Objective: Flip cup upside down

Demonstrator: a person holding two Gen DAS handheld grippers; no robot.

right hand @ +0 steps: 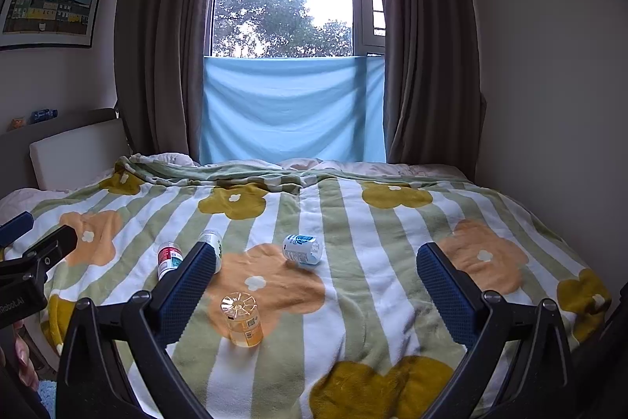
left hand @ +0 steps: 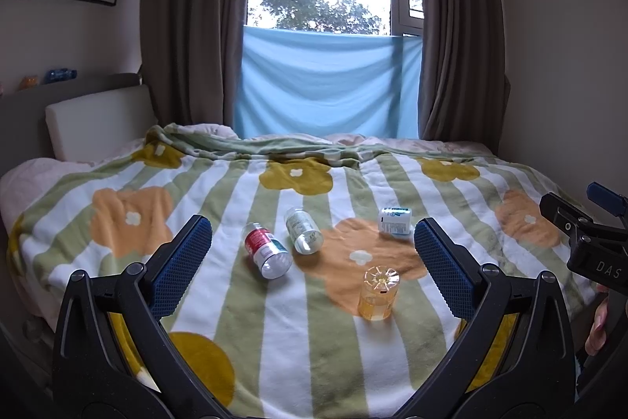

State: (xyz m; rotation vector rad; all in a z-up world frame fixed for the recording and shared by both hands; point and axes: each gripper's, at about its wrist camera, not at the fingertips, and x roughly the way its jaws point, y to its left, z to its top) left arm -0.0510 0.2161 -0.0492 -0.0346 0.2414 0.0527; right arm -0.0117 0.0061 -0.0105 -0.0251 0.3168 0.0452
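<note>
A small clear orange-tinted cup (left hand: pixel 378 295) stands upside down on the flowered blanket (left hand: pixel 243 348), its ribbed base facing up. It also shows in the right wrist view (right hand: pixel 242 320). My left gripper (left hand: pixel 310 262) is open and empty, held back from the cup, which sits between its blue-padded fingers (left hand: pixel 178 266) toward the right one. My right gripper (right hand: pixel 314 285) is open and empty, with the cup just right of its left finger (right hand: pixel 184 291).
Three small bottles lie on the blanket beyond the cup: a red-labelled one (left hand: pixel 267 250), a green-labelled one (left hand: pixel 303 230) and a white-and-blue one (left hand: pixel 395 220). The bed runs back to curtains and a blue cloth (left hand: pixel 325 85) under the window. A wall stands at the right.
</note>
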